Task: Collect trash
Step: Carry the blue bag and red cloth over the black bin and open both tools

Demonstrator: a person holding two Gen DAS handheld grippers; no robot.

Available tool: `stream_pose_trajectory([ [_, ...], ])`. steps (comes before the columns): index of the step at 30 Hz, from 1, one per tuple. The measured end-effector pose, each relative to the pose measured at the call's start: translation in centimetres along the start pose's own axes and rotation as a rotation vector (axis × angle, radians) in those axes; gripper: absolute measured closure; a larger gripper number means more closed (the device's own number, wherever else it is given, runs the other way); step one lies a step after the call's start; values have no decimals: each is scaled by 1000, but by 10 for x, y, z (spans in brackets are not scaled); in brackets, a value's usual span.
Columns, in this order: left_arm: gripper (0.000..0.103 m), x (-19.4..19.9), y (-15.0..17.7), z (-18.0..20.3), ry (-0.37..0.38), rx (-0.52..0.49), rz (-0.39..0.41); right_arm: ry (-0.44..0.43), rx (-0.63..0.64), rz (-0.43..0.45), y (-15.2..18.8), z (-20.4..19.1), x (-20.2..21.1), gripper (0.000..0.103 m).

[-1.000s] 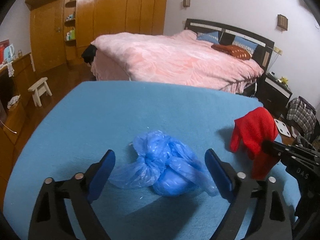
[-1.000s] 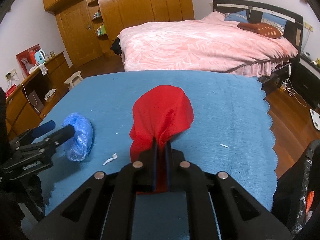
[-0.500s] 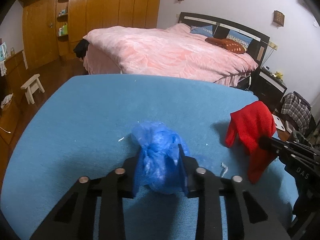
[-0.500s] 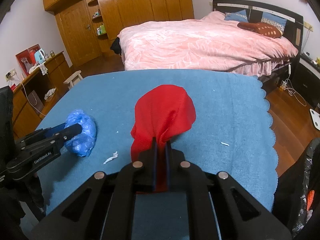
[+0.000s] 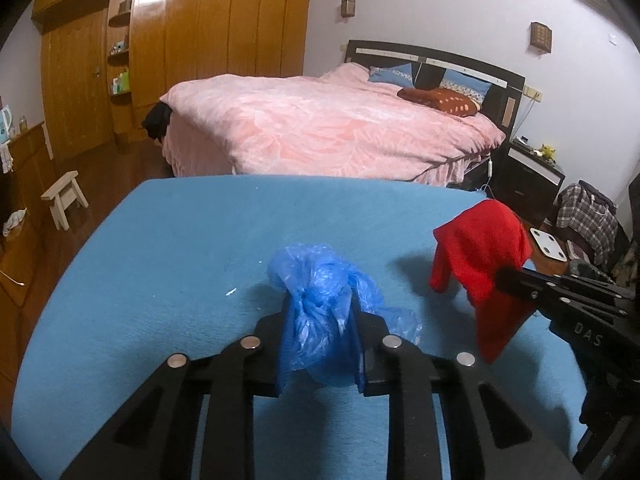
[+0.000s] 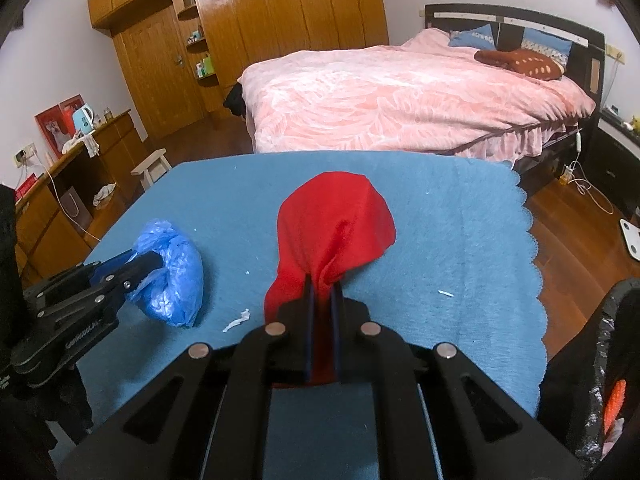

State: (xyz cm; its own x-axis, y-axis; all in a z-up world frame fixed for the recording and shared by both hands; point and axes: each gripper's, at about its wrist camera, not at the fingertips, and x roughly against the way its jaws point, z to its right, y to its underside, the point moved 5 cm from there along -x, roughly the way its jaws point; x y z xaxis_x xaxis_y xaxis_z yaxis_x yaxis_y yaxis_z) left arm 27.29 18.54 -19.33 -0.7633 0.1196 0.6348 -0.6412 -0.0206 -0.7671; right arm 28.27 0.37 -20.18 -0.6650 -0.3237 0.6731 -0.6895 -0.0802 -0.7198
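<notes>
1. Trash first: the crumpled blue plastic bag [image 5: 320,312] is now pinched in the left gripper [image 5: 320,344], at the near left of the blue cloth-covered table [image 5: 180,248]. A second ago it lay loose on the cloth between wide-spread jaws; those jaws have since closed in on it, and its bunched top now pokes up between them.

2. From the right wrist view the bag [image 6: 170,276] looks raised just clear of the cloth, though I cannot be sure its underside has left the surface.

3. For the task, I would judge this piece as good as collected; what remains is carrying it to a bin, perhaps the dark bag [image 6: 600,360] at the near right edge.

4. Left fingers: drawn most of the way in, held apart only by the wad of plastic they squeeze.

5. Right gripper [image 6: 322,300]: its jaws are pressed nearly together on a fold of the red cloth [image 6: 336,220], which hangs lifted in front of it, right of the blue bag. Nothing about that grip has changed over the last second.

6. Small white scraps [image 6: 236,320] lie on the table between the two grippers, still to be picked up.

7. Farther off stand the pink-covered bed [image 5: 320,132] and the wooden wardrobe [image 5: 200,40].
</notes>
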Motion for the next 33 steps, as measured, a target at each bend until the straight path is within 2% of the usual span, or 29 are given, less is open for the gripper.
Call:
stream_pose_trajectory([
  [17,79,28,-13,25,-3,17,40,8,-4,54,-12,13,45,96],
  [33,79,50,-33,102,85,-26,82,72,-27,129,-13,61,117,96],
])
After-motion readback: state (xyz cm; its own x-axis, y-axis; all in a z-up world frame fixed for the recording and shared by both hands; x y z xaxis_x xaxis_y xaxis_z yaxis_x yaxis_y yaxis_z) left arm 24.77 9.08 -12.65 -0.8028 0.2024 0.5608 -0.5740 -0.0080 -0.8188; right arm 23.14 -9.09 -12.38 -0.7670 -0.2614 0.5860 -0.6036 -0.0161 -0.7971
